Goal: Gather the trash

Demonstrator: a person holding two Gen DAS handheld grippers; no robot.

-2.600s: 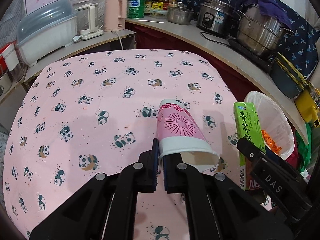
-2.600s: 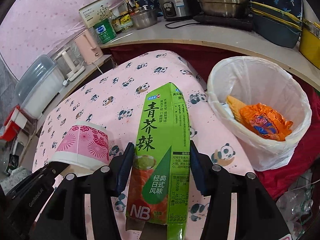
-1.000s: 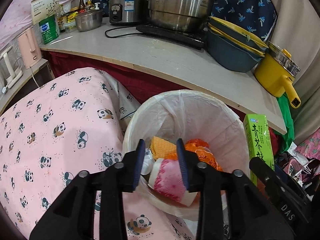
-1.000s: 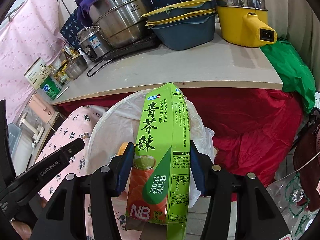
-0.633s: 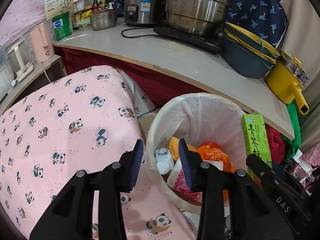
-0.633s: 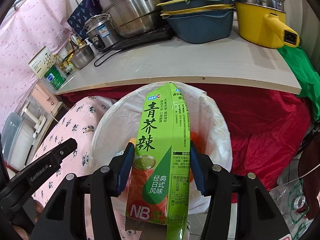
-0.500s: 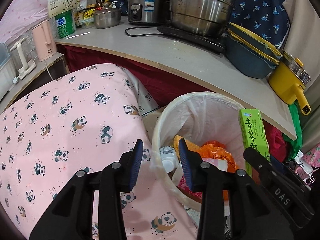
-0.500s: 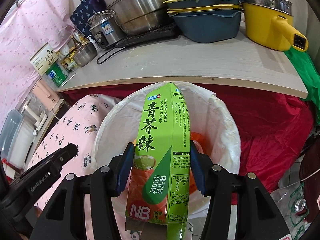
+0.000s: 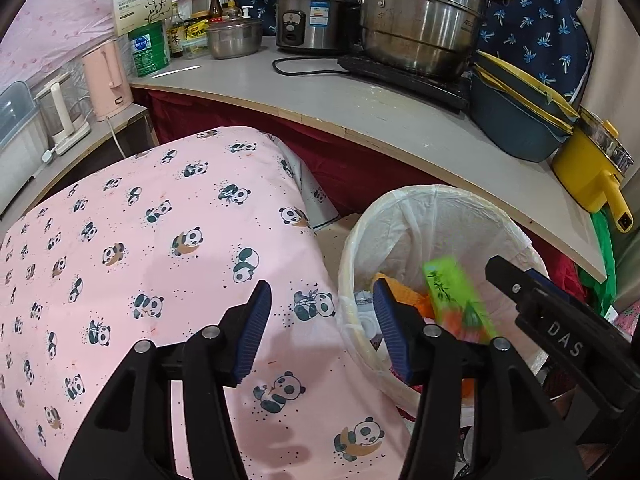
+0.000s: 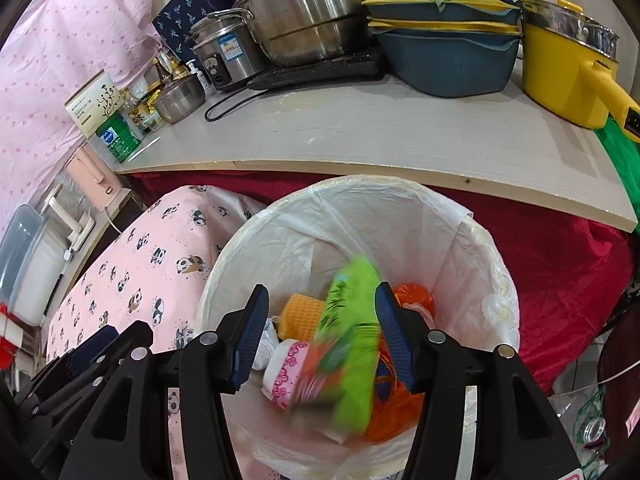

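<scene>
Caught at the drop-off step of collecting trash: right tool point(image 10: 318, 320) hung above the lined bin point(image 10: 496, 280) with its jaws parted and no longer pressing anything, the green carton point(image 10: 352, 344) blurred between and below them, seemingly falling free into the bin. Left tool point(image 9: 320, 320) likewise stood open and empty, jaws just widened with nothing between them, poised over the near rim where the panda-print cloth point(image 9: 160, 240) on the desk met the bin. Pink paper cup point(image 10: 288, 372) already lay inside on its side, beside an orange crinkled wrapper point(image 10: 412, 296) and a ribbed yellow-orange piece point(image 10: 300, 312). Judged nearly done for these two items; called next for pulling both tools back clear of the thin liner and scanning the cloth for anything left, though none showed in the visible part. Carton: rigid, rectangular, glossy printed card. Cup: tapered, light, white-rimmed, easily crushed. Liner: thin, wrinkled white plastic folded over a round rim, prone to snagging on a fingertip. Cloth: soft, matte, smooth over a rounded edge. Tool pads: blue and ridged, on black plastic arms.
</scene>
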